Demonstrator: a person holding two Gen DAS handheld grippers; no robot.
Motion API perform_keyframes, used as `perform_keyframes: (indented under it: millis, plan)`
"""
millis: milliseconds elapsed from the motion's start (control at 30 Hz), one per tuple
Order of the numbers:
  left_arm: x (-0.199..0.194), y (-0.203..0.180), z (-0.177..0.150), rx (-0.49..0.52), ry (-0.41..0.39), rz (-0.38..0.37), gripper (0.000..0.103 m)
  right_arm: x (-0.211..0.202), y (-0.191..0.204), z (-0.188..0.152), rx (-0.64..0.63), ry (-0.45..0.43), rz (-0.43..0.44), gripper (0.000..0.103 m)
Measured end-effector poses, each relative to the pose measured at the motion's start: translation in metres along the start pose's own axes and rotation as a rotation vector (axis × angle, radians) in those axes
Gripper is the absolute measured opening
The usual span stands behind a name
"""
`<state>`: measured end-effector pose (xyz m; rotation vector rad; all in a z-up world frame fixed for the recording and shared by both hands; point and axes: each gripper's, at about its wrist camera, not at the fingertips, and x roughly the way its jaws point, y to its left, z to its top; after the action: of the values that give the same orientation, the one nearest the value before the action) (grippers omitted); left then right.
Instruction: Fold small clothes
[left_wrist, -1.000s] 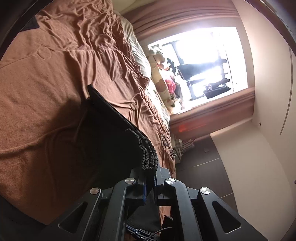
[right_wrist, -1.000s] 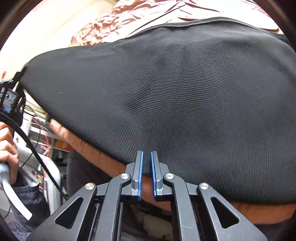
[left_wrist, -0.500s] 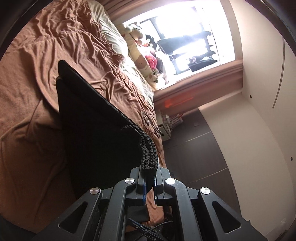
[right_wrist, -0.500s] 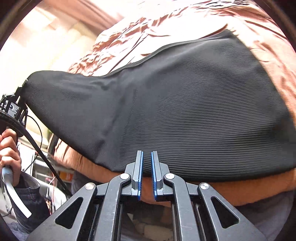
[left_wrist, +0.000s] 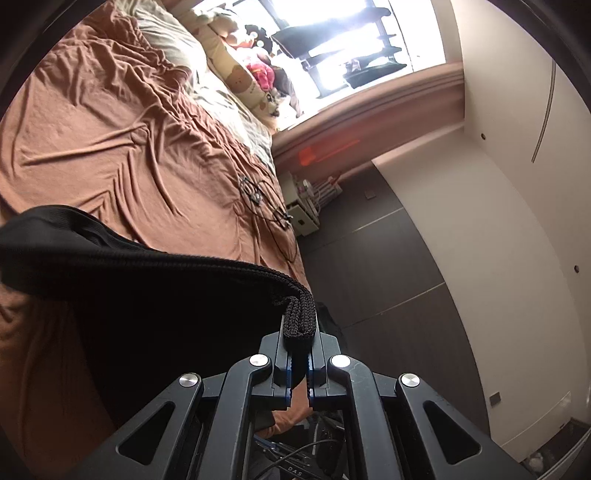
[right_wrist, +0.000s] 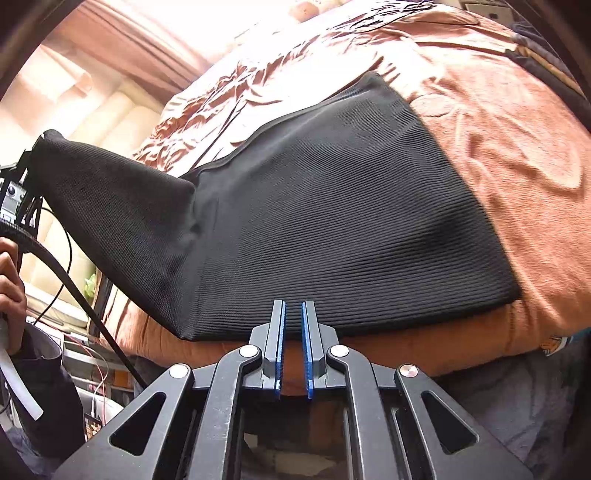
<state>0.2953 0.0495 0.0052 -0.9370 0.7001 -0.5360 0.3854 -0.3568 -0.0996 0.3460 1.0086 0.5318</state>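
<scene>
A black ribbed knit garment (right_wrist: 332, 206) lies on the brown bedsheet (right_wrist: 517, 147) near the bed's front edge. Its left corner is lifted off the bed toward the left. My left gripper (left_wrist: 299, 332) is shut on that corner's thick folded hem (left_wrist: 299, 314), and the cloth (left_wrist: 129, 295) hangs from it to the left. My right gripper (right_wrist: 292, 317) has its jaws a narrow gap apart with nothing between them, just at the garment's near edge.
The brown bedsheet (left_wrist: 110, 147) is wrinkled. A black cable (left_wrist: 266, 206) lies near its edge. Pillows and soft toys (left_wrist: 251, 77) sit by the bright window. A dark floor (left_wrist: 388, 266) runs beside the bed. My hand and cables (right_wrist: 14, 280) show at left.
My left gripper has carried the held corner back toward the bed's edge and lower. The garment now lies flatter on the bed. My right gripper has drawn back from the cloth.
</scene>
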Motion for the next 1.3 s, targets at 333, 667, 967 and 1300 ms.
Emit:
perform_keyframes:
  millis: [333, 667, 967, 1300]
  plan:
    - [0.086, -0.021, -0.027, 0.052, 0.187, -0.001, 0.005, -0.044, -0.027, -0.014, 0.042, -0.058, -0.039, 0.041]
    - [0.171, -0.02, -0.077, 0.098, 0.391, 0.042, 0.005, -0.068, -0.046, -0.033, 0.069, -0.07, -0.062, 0.041]
    - [0.217, -0.01, -0.122, 0.099, 0.522, 0.082, 0.01, -0.085, -0.052, -0.039, 0.079, -0.085, -0.074, 0.041]
    - [0.19, 0.031, -0.115, 0.026, 0.497, 0.189, 0.079, -0.065, -0.048, -0.034, 0.046, -0.052, -0.071, 0.041]
